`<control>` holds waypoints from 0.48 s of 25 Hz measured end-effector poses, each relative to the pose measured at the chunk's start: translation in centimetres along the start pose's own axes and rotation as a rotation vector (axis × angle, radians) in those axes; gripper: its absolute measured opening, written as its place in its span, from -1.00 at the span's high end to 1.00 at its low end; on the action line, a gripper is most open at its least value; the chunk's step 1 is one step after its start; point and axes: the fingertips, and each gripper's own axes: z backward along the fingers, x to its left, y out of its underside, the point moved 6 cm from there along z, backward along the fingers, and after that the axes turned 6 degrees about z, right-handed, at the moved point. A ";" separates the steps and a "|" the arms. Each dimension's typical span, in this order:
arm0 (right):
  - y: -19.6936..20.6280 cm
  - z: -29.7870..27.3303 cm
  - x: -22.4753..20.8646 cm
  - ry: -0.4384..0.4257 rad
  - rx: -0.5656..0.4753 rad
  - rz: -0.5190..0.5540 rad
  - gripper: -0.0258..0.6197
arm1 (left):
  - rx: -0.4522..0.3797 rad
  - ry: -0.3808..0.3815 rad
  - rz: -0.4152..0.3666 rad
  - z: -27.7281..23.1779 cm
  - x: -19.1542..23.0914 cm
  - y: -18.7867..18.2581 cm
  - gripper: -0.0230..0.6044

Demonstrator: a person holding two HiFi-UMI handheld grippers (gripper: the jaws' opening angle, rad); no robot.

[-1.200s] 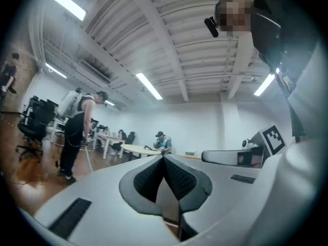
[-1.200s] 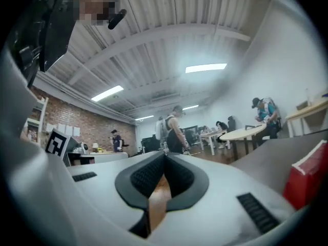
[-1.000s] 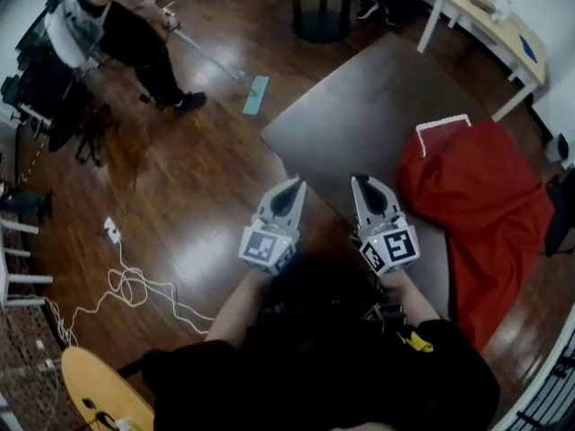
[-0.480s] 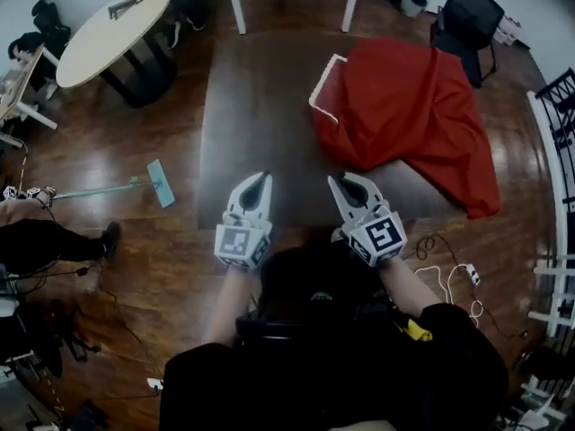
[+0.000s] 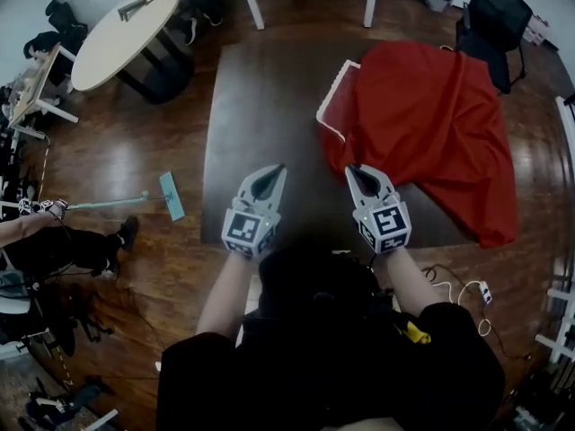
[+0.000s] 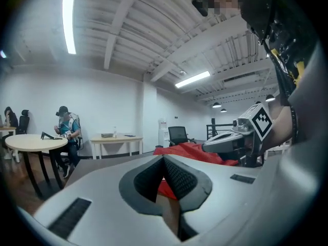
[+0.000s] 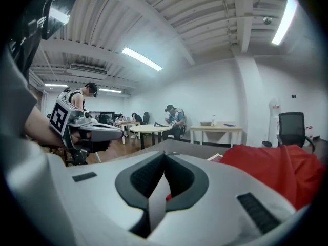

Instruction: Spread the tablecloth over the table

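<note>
A red tablecloth point(image 5: 422, 119) lies bunched over the right half of a dark rectangular table point(image 5: 260, 115), hanging off its right edge; a white-edged corner is folded up at its left side. My left gripper point(image 5: 270, 177) hovers shut and empty over the table's near edge. My right gripper point(image 5: 364, 174) is shut and empty too, its tips just short of the cloth's near hem. The red tablecloth point(image 6: 192, 151) lies ahead in the left gripper view, and the red tablecloth point(image 7: 279, 165) fills the right side of the right gripper view.
A round beige table point(image 5: 121, 25) stands at far left, a black chair point(image 5: 492, 12) beyond the cloth at the right. A mop point(image 5: 166, 196) lies on the wood floor left of the table, a seated person's leg point(image 5: 63, 245) beside it. White cables point(image 5: 463, 290) trail at the right.
The view has swung round so the table now lies squarely ahead. Both grippers have come over the table's near edge, still shut, the right one closer to the red cloth.
</note>
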 end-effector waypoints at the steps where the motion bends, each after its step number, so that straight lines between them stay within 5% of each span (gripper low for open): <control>1: 0.3 -0.8 -0.6 -0.004 0.008 0.001 0.90 | 0.010 -0.010 -0.003 -0.8 0.6 0.1 0.92; 6: 1.6 -2.2 -2.6 0.016 0.053 -0.016 0.90 | 0.055 0.012 -0.037 -5.4 0.8 0.3 0.92; 12: 4.9 -4.4 -3.0 0.110 0.201 -0.048 0.81 | 0.211 0.201 -0.054 -12.7 2.5 2.9 0.84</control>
